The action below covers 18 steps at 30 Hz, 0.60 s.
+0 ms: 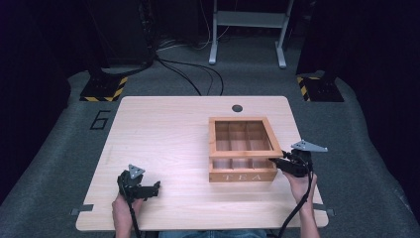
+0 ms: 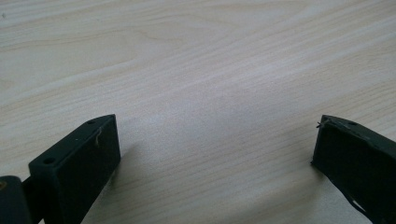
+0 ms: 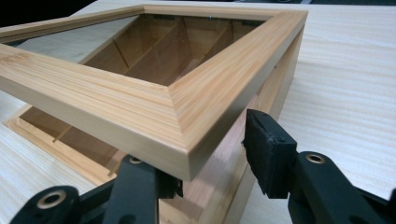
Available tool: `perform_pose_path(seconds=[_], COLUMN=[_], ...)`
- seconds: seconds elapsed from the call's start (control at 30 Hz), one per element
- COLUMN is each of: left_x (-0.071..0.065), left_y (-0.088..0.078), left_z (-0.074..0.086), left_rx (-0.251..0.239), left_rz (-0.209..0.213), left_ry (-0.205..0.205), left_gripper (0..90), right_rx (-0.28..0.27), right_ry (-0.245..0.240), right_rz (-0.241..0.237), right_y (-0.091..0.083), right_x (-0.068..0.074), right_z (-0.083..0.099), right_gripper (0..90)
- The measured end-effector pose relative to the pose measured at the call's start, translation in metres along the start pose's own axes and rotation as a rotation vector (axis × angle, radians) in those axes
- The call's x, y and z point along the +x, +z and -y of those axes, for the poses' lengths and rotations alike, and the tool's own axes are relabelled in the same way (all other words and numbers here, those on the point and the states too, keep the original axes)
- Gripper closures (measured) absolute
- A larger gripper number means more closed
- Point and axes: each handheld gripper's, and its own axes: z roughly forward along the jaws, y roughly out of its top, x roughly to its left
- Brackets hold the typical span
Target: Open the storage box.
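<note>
A square light-wood tea box [image 1: 242, 169] with "TEA" lettered on its front wall sits right of centre on the pale wood-grain table [image 1: 163, 139], its front facing the person's edge. Its glass-paned, wood-framed lid [image 1: 243, 137] is lifted at the front and hinged at the back, so it slopes up toward the person; beneath it, thin wooden dividers split the inside into small compartments. The box is about as wide as deep, with no clear long axis.

The black right gripper [image 1: 278, 162] meets the lid at its front right corner, coming in from the box's right side. In the right gripper view [image 3: 212, 154], that mitred corner lies between the jaws: one pad sits beneath the frame against its underside, while the other stands just off its outer edge, so the jaws are nearly together around the corner, with a firm pinch not certain.

The black left gripper [image 1: 144, 190] rests well apart, near the table's front left, with its jaws spread wide over bare wood in the left gripper view [image 2: 215, 149].
</note>
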Motion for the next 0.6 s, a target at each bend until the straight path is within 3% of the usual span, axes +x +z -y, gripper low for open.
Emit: perform_pose_path(seconds=[0.33,0.6], left_x=[0.0,0.0], left_y=[0.0,-0.001], left_z=[0.0,0.0], left_rx=[0.002,0.002], left_rz=[0.002,0.0], left_ry=[0.005,0.009], left_gripper=[0.5,0.5], right_rx=[0.039,0.033], right_ry=[-0.001,0.032], right_rz=[0.023,-0.001], right_y=[0.001,-0.007], right_x=[0.002,0.001], right_z=[0.02,0.03], right_gripper=[57.9,51.3])
